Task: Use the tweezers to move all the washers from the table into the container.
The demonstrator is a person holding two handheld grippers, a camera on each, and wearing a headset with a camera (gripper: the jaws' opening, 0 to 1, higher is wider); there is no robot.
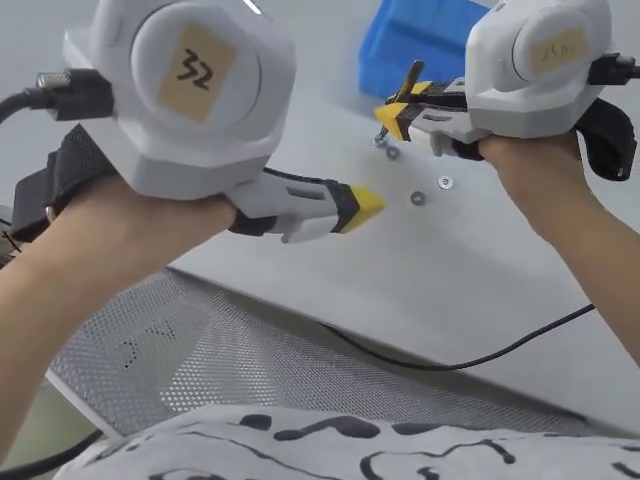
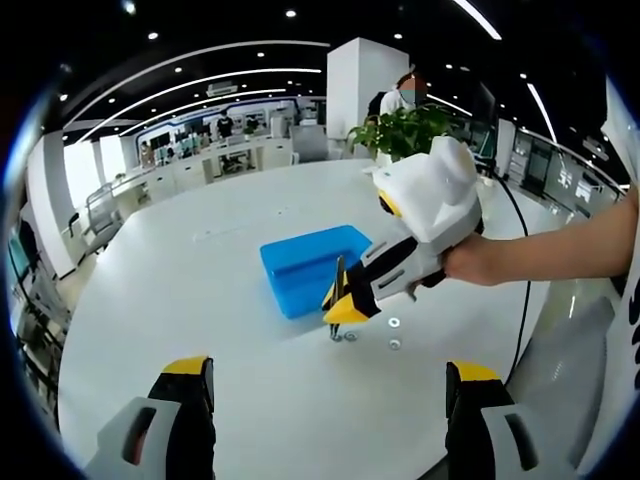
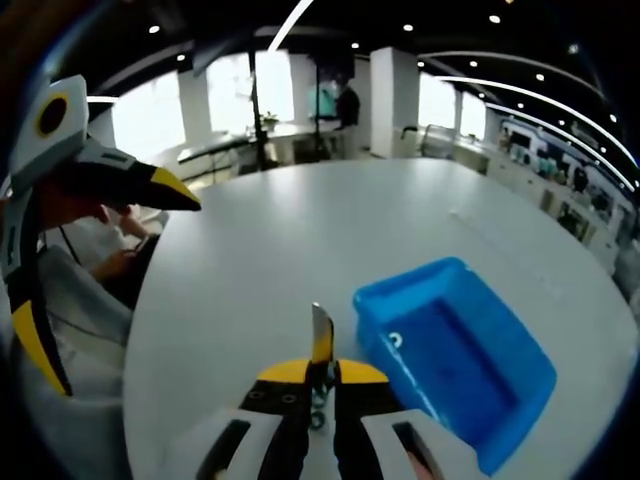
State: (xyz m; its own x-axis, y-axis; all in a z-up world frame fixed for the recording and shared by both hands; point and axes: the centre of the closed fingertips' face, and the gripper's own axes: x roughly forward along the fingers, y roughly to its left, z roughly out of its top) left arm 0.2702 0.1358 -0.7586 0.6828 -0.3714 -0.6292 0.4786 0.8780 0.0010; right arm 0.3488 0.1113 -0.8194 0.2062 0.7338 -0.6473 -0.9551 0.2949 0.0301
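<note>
The right gripper [image 1: 402, 112] is pinching the tweezers [image 1: 408, 82] between its pressed-together jaws. The handwriting on the tan sticker [image 1: 560, 48] on its body is too faint to read. The tweezer tips are pointing down at the table [image 1: 330, 270], just beside one washer [image 1: 393, 152], with two more washers [image 1: 445, 182] lying near it. The left gripper [image 2: 328, 368], whose label [image 1: 197, 70] is reading "32", is hovering with its jaws spread wide, well apart from them. Beyond the tweezers, the blue container [image 3: 470, 370] is holding a single washer [image 3: 395, 340] in one corner.
</note>
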